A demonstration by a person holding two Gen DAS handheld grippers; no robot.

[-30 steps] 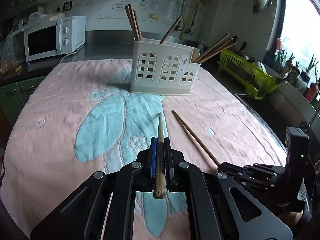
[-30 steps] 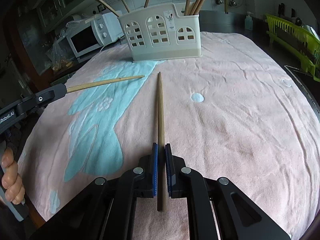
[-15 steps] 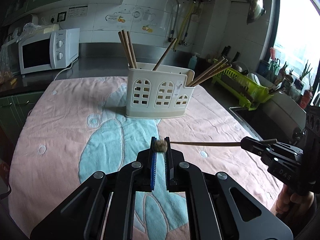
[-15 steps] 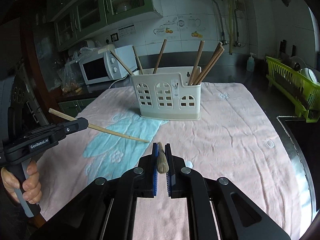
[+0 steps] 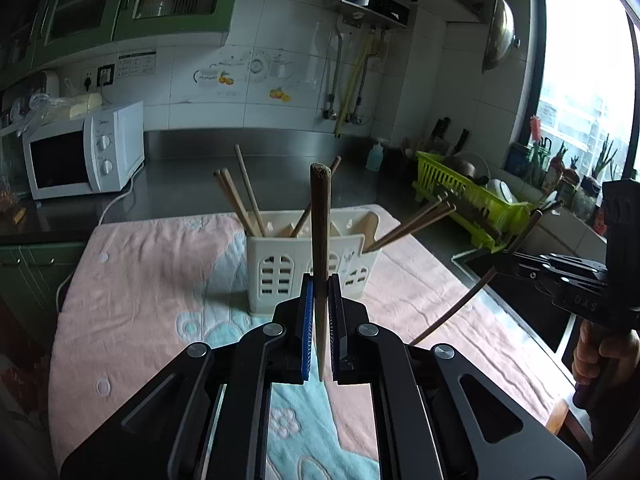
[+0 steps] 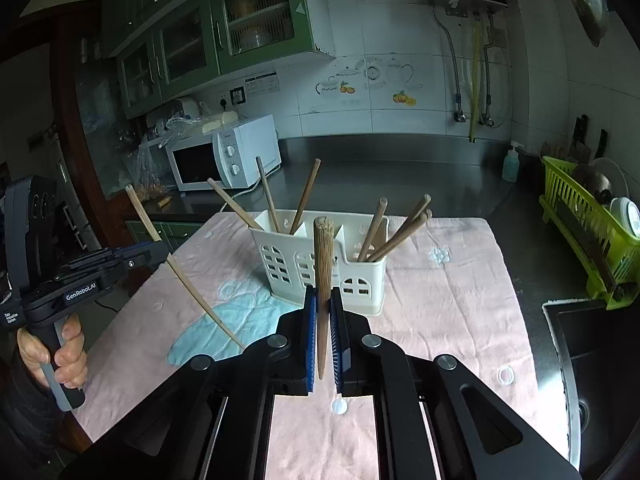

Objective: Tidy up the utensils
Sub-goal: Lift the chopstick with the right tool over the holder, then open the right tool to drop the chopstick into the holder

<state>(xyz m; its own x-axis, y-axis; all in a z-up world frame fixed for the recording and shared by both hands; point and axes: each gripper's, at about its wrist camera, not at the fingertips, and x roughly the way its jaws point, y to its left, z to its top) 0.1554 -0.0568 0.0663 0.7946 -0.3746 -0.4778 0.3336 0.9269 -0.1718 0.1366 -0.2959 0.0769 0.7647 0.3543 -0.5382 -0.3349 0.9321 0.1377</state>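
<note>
A cream utensil holder (image 5: 280, 272) (image 6: 360, 276) with arched cut-outs stands on the pink and teal cloth (image 5: 152, 280) (image 6: 444, 292), with several wooden chopsticks leaning in its compartments. My left gripper (image 5: 320, 292) is shut on a wooden chopstick (image 5: 320, 220), which stands upright with its blunt end up, in front of the holder. My right gripper (image 6: 323, 300) is shut on a second chopstick (image 6: 323, 256), held the same way. Each gripper shows in the other view, a hand on its handle, its chopstick slanting tip-down above the cloth.
A white microwave (image 5: 80, 156) (image 6: 224, 152) sits on the dark counter behind the table. A green dish rack (image 5: 468, 196) (image 6: 584, 216) stands at the right by a sink (image 6: 592, 344). Green cabinets hang above.
Both grippers have risen from the cloth, each lifting a chopstick. The chopsticks swung from lying flat, pointing away, to standing upright in the jaws.
</note>
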